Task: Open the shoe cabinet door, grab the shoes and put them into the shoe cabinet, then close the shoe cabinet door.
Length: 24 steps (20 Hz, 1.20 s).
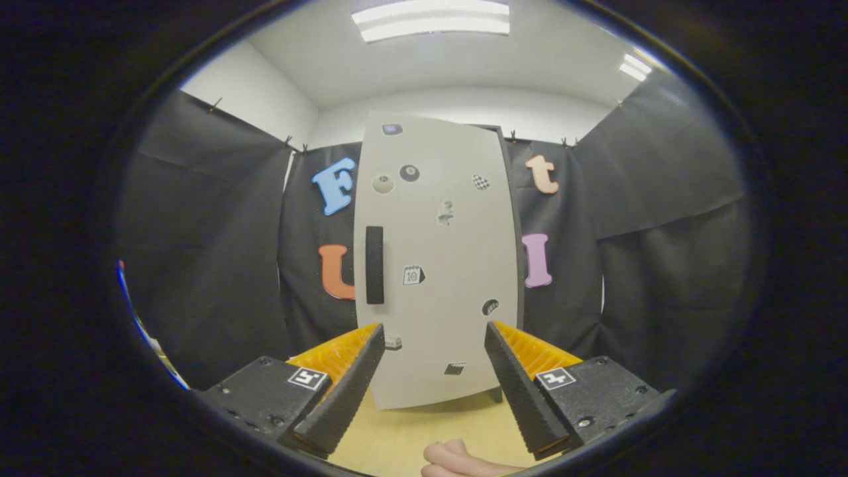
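Gripper (434, 331) is held level, facing the shoe cabinet (437, 265) head-on. Fingers are spread wide apart; nothing is held between them and no contact is made with anything.

Shoe cabinet is seen standing upright on a pale wooden floor (404, 437), just beyond the fingertips and centred between them. Its door (450, 291) is shut, a light grey panel covering the whole front. A dark vertical handle (374, 265) is mounted along the door's left side, at about mid-height, above and ahead of the left finger (344, 387). Several small stickers (413, 275) are scattered over the door face. A thin dark edge of the cabinet body is visible along the door's right side, and a short leg (495, 395) is seen under the lower right corner, beside the right finger (523, 391).

Part of a person's hand (457, 458) is seen low down, between the fingers and nearer than the cabinet, resting close to the floor.

Black cloth (212, 252) is hung around the booth behind and to both sides of the cabinet. Ceiling lights (430, 20) are lit overhead.
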Motion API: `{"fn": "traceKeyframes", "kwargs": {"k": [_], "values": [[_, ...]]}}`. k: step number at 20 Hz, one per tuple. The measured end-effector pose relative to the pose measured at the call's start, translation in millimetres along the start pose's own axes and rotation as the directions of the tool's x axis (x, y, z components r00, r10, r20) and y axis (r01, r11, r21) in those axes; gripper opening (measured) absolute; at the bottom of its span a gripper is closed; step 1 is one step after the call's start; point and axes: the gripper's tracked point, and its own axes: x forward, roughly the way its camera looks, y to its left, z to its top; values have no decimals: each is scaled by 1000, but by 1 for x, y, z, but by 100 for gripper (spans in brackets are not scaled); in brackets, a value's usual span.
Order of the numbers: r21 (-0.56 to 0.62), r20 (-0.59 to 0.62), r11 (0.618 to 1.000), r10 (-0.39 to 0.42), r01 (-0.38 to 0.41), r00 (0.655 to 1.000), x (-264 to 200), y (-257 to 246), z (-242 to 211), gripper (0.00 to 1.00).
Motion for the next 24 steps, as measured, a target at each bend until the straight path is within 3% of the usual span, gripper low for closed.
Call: {"fn": "traceKeyframes", "kwargs": {"k": [3,7,10,15,24], "values": [[-26,7,999,-36,36,999,-32,-11,0,99],[-48,44,999,-18,20,999,-52,-6,-5,99],[-31,31,999,9,-8,999,-53,-9,-13,99],[-1,8,1000,-29,29,1000,-45,-40,-26,99],[-7,21,999,40,-40,999,-47,-38,-29,99]]}}
